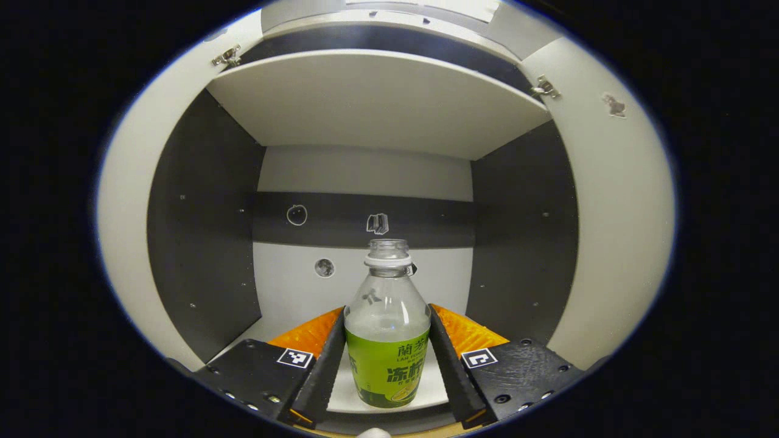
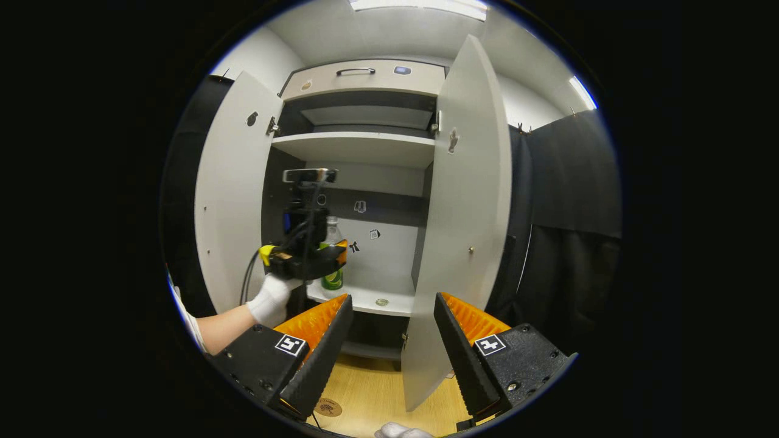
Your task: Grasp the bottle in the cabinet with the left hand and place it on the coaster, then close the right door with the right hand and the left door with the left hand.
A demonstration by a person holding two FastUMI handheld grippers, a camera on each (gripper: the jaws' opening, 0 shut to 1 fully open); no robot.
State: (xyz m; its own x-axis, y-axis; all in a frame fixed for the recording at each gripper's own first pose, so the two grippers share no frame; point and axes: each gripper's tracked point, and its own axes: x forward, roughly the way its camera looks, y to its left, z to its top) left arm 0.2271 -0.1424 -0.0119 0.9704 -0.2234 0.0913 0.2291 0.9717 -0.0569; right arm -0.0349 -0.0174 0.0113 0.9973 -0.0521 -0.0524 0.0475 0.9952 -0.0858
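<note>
In the left gripper view, the clear uncapped plastic bottle with a green label [image 1: 387, 331] stands on the white cabinet shelf [image 1: 344, 389], between the left gripper's [image 1: 387, 359] spread fingers; whether they press it, I cannot tell. The right gripper view shows both pale grey doors [image 2: 464, 213] open wide beside the bottle, and the right gripper [image 2: 389, 340] spread and empty.

In the right gripper view, the bottle [image 2: 332, 255] at centre left is largely hidden by the left gripper [image 2: 316, 258].

Bright ceiling light [image 2: 420, 5], dim cabinet interior, sharp focus, strong fisheye edge bending
</note>
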